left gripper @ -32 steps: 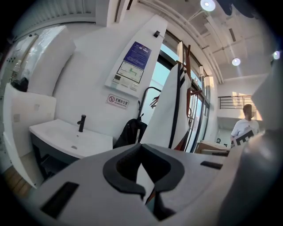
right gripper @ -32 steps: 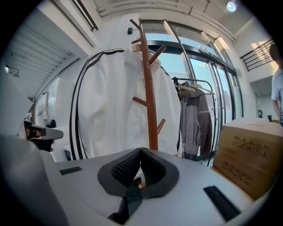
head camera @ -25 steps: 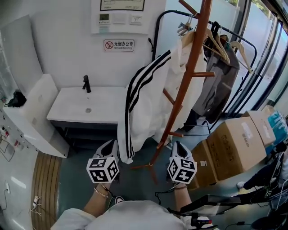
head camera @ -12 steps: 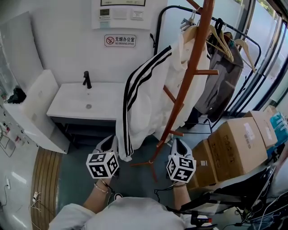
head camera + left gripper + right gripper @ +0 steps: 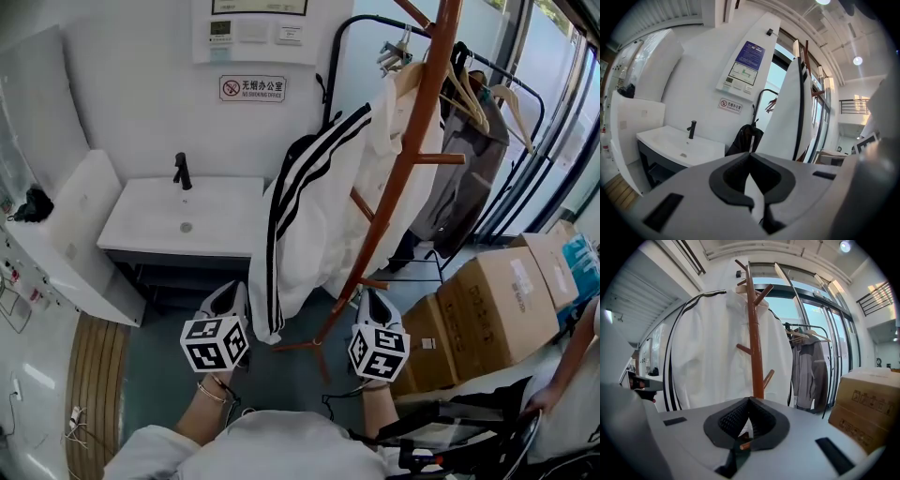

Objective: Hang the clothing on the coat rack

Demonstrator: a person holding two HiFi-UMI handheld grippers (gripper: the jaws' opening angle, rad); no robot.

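Jacket point(image 5: 314, 220) — white with black stripes — hangs on the coat rack point(image 5: 405, 173), draped down the pole's left side in the head view. I see my left claw point(image 5: 229, 294) closed on nothing, low and left of the rack's foot. My right claw point(image 5: 371, 302) is closed and empty too, just right of that foot.

A white washbasin point(image 5: 178, 220) with a black faucet point(image 5: 180, 172) stands against the white wall. Above it hang a red-and-white no-smoking sign point(image 5: 252, 89) and a white wall panel point(image 5: 258, 33). To the right, a black garment rail point(image 5: 330, 75) carries wooden hangers point(image 5: 461, 86) and a grey coat point(image 5: 459, 187). Cardboard boxes point(image 5: 487, 309) are stacked near the rail's foot. A strip of wooden flooring point(image 5: 94, 394) runs along the lower left. A dark item point(image 5: 745, 138) hangs just beside the basin; whether it is a bag or a garment cannot be told.
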